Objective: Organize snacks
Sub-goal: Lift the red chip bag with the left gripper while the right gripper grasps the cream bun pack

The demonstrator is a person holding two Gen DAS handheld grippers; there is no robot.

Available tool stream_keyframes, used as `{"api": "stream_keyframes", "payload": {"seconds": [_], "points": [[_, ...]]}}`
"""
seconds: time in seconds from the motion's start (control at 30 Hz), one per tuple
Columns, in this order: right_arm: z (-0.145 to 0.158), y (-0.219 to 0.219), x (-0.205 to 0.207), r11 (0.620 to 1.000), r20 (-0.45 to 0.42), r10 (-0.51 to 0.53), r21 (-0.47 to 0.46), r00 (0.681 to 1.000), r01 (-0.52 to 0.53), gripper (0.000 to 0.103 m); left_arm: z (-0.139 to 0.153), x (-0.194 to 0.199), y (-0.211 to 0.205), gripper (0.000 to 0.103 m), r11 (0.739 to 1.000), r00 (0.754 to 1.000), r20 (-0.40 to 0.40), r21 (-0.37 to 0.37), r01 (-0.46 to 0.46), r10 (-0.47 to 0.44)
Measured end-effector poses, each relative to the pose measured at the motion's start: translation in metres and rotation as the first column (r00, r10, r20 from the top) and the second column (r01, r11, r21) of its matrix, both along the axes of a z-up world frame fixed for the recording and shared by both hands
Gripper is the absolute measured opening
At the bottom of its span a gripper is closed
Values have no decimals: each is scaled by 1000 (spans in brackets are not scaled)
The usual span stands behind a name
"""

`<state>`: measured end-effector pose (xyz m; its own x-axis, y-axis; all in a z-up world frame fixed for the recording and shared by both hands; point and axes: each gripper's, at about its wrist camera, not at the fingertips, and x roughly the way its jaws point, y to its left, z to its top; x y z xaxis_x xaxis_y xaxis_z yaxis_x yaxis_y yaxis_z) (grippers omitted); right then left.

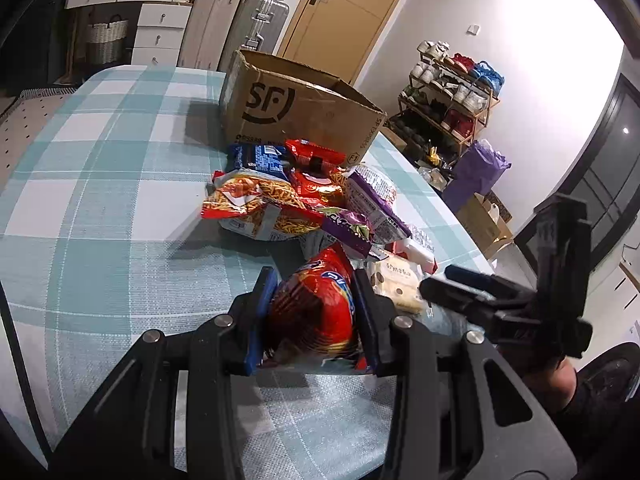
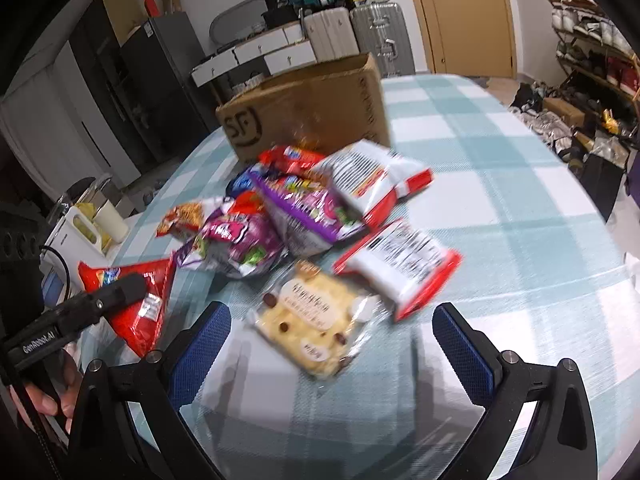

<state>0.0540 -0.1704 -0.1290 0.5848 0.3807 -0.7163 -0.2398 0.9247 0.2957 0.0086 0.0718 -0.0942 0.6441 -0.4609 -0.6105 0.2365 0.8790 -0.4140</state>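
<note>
Now, at the checked table (image 1: 100, 184):
Left gripper (image 1: 316, 312): we are seeing its blue pads clenched on a red snack bag (image 1: 316, 308), which is sitting between them above the cloth, at the near edge of the pile.
Right gripper (image 2: 332, 336): we are finding its fingers released and spread wide, hanging over a clear-wrapped cream cake packet (image 2: 312, 320) without touching it.
Snack pile (image 1: 296, 200): we are noting noodle-stick, purple and blue packets heaped mid-table, just in front of the box.
White-and-red packets (image 2: 400, 268): two are lying at the pile's right side, one near the cake packet.
Cardboard box (image 1: 296, 104): it is standing open-topped behind the pile, logo facing us.
Blur: the right view is smearing the print on the packets; we cannot read it.
</note>
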Motion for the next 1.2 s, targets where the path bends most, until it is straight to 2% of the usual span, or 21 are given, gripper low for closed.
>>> {"api": "stream_keyframes", "payload": {"seconds": [0.33,0.47,0.63,0.73,0.8,0.87,0.97,1.2], "points": [[-15,31,15,999,-52,-20,-41,998,18,103,-3,-6,20,35,999,1000,-4,-17,-28,28],[-18,39,21,996,-53,-44,-86,998,39,103,-6,-7,29,35,999,999,-8,-28,-41,41],[-24,59,30,973,-34,-70,-221,997,61,102,-10,-7,38,35,998,998,-17,-45,-54,53],[-26,72,33,953,-14,-67,-297,998,60,96,-11,-7,42,35,997,998,-18,-47,-57,56],[-26,72,34,954,-12,-63,-294,998,57,93,-12,-7,44,35,997,998,-20,-53,-61,60],[-25,72,33,955,1,-53,-293,999,51,82,-13,-7,47,35,996,998,-23,-58,-65,64],[-23,72,29,957,9,-38,-288,999,39,74,-14,-7,48,35,996,998,-23,-63,-67,66],[-19,53,19,980,1,-34,-198,999,33,72,-12,-10,49,35,995,997,-18,-63,-72,71]]}}
